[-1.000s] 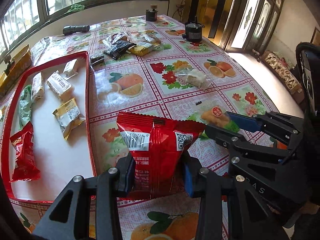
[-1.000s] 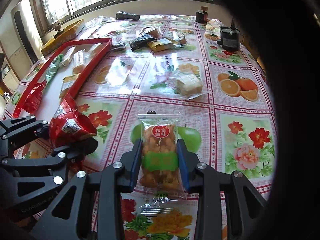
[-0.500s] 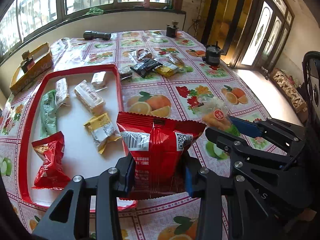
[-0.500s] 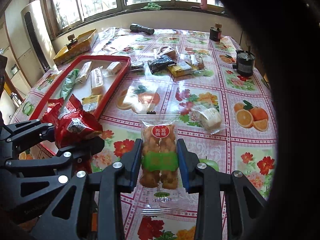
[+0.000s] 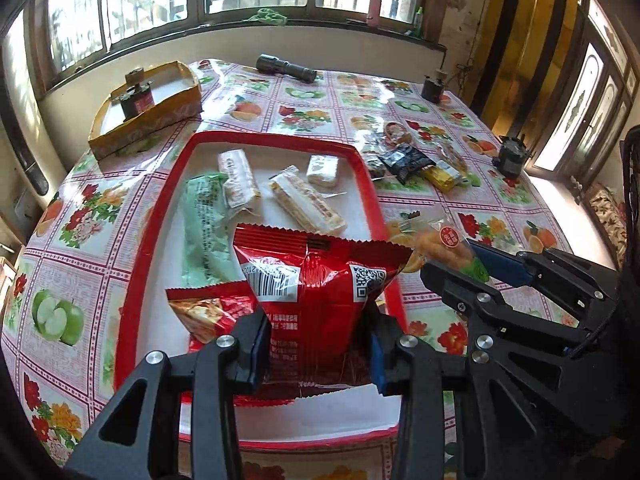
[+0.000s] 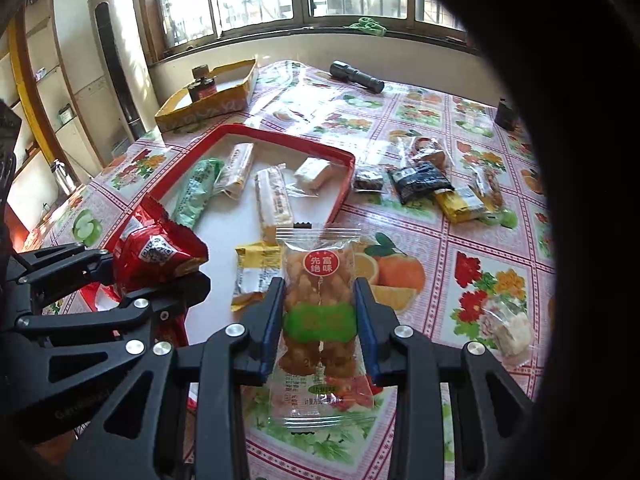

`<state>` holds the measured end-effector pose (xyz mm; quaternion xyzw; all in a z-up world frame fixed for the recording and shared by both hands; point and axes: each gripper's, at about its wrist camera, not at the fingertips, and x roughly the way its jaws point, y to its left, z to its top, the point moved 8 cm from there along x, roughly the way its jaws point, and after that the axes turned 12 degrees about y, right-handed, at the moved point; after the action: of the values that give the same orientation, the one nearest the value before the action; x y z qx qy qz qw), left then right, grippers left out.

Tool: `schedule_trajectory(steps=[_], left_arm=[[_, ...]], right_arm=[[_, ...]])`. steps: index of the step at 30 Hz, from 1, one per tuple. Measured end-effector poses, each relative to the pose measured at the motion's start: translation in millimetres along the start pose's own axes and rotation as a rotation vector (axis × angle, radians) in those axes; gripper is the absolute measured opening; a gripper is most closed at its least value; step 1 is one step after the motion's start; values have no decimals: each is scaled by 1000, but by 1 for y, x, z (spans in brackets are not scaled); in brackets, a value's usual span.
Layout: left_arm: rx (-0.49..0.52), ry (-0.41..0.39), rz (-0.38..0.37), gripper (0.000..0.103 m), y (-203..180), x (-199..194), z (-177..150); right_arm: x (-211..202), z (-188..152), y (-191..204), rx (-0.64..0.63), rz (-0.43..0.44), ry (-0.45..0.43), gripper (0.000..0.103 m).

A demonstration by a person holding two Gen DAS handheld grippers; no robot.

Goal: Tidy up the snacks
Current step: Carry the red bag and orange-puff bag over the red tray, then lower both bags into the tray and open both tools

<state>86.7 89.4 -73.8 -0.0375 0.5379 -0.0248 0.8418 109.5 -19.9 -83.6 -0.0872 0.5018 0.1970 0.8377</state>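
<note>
The left gripper point(image 5: 318, 350) is clamped on a red snack bag point(image 5: 320, 292), held above the near end of the red tray point(image 5: 136, 280). The right gripper point(image 6: 318, 322) is clamped on a clear packet of fried snacks point(image 6: 320, 308), held just beside the tray's right rim, over the tablecloth point(image 6: 480, 248).

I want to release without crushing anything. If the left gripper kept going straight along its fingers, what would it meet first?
Probably the red tray, on its white floor near the lying red packet; the held red snack bag would touch first. Depth is unclear.
</note>
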Motion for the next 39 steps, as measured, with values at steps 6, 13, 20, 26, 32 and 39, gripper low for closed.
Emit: schedule_trajectory(steps=[6,13,20,26,32,39], left_arm=[[-44,13,20,40,24,6,5],[-76,12,38,40,42,11,11],[-87,8,79,40,55,14,21],[-112,28,86,42,67,23,29],[-118,42,99,44,71,29,32],[-122,62,135,51,73,32,30]], right_arm=[[17,16,22,-42,15,13,36],[32,30,36,-66,18,26,36],[45,43,43,-66,9,32,36],[62,51,47,-67,4,58,36],[77,54,47,-55,-4,90,37],[79,54,41,-37,-19,105,41]])
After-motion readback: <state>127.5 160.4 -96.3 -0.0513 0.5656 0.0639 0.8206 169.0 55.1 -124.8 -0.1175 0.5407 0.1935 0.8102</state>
